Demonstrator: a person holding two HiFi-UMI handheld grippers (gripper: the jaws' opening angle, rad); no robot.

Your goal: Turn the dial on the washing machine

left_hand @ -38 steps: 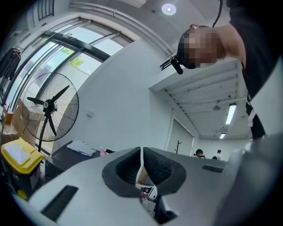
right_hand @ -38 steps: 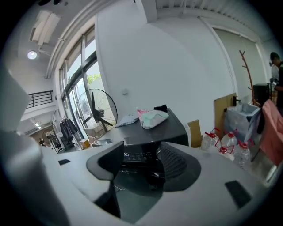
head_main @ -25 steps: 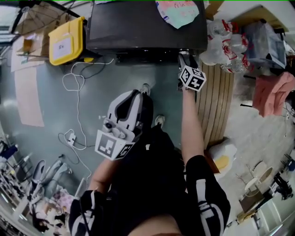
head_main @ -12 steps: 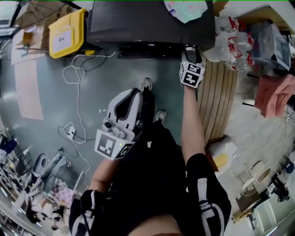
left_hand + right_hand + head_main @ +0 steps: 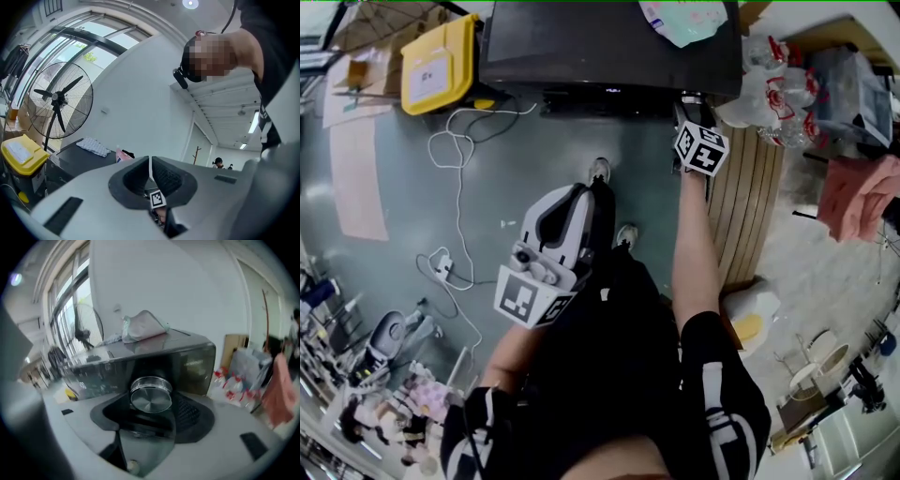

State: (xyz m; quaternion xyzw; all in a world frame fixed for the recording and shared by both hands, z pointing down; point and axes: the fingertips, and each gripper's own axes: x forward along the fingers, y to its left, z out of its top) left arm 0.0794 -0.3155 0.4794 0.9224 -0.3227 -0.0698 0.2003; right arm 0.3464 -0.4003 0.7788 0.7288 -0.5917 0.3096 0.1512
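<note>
The dark washing machine [image 5: 600,47] stands at the top of the head view. My right gripper [image 5: 685,109] is at the right end of its control panel, marker cube toward me, and hides the dial there. In the right gripper view the round silver dial [image 5: 151,394] sits between the black pads of my right gripper [image 5: 157,404]. These jaws are opening and stand wide on either side of the dial, not pressing it. My left gripper [image 5: 572,197] hangs low by my legs, far from the machine. Its pads [image 5: 161,176] meet, with nothing between them.
A yellow-lidded bin [image 5: 436,80] stands left of the machine, and a white cable [image 5: 455,187] trails over the grey floor. Wooden slats [image 5: 745,206], bagged bottles [image 5: 769,84] and a pink cloth [image 5: 858,192] crowd the right. A crumpled cloth [image 5: 143,326] lies on the machine top.
The right gripper's marker cube has rolled a little at the panel's right end and sits slightly further right in the picture. The left gripper has stayed by my legs.
</note>
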